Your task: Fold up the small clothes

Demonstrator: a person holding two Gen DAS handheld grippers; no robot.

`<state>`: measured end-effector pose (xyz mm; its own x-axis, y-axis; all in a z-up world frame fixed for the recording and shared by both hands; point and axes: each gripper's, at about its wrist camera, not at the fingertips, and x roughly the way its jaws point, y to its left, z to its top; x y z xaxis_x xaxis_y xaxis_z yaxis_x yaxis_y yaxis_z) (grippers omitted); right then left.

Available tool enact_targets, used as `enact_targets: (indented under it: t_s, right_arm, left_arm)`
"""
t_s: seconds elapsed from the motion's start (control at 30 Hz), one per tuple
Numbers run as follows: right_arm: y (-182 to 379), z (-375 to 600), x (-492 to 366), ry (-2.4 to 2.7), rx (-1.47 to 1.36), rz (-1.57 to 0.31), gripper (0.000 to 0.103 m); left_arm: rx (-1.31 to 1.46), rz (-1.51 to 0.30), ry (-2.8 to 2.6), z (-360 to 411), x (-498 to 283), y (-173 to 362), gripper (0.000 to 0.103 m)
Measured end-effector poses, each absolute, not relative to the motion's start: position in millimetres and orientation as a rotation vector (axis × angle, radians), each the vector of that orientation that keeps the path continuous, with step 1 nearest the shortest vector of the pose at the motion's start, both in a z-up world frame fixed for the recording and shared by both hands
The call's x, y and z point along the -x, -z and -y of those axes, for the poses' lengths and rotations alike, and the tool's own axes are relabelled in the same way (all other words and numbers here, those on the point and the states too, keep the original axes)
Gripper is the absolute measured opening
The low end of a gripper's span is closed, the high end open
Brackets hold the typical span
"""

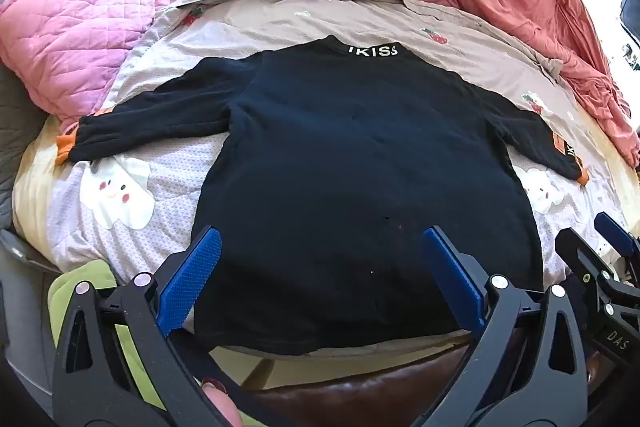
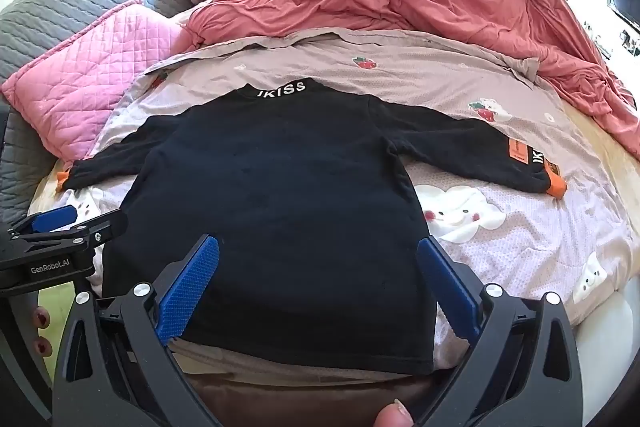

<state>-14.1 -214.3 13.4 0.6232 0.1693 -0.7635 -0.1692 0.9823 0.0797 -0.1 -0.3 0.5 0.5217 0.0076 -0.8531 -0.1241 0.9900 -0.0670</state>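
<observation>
Sunlit bed with a cartoon-print lilac quilt (image 2: 520, 239) carries the black long-sleeved top (image 2: 280, 211), flat, collar at 12 o'clock, hem at 6. Left gripper (image 1: 320, 279) and right gripper (image 2: 316, 279) hover above the hem, both spread apart, holding nothing.

The left gripper (image 1: 320, 275) is hovering with its blue fingers (image 1: 192, 283) spread wide apart, nothing between them. The right gripper (image 2: 318, 279) is hovering beside it, close on the right, with its fingers (image 2: 448, 283) also wide apart and holding nothing.
</observation>
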Motion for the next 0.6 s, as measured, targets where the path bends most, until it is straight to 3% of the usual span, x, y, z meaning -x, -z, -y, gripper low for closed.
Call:
enact_targets:
  t_s: [0.6]
  right_arm:
    - [-13.7, 212.9, 13.1, -0.196, 0.004, -0.877, 0.099]
  left_arm:
    - [0.112, -1.008, -0.08, 3.2, -0.8, -7.4, 0.094]
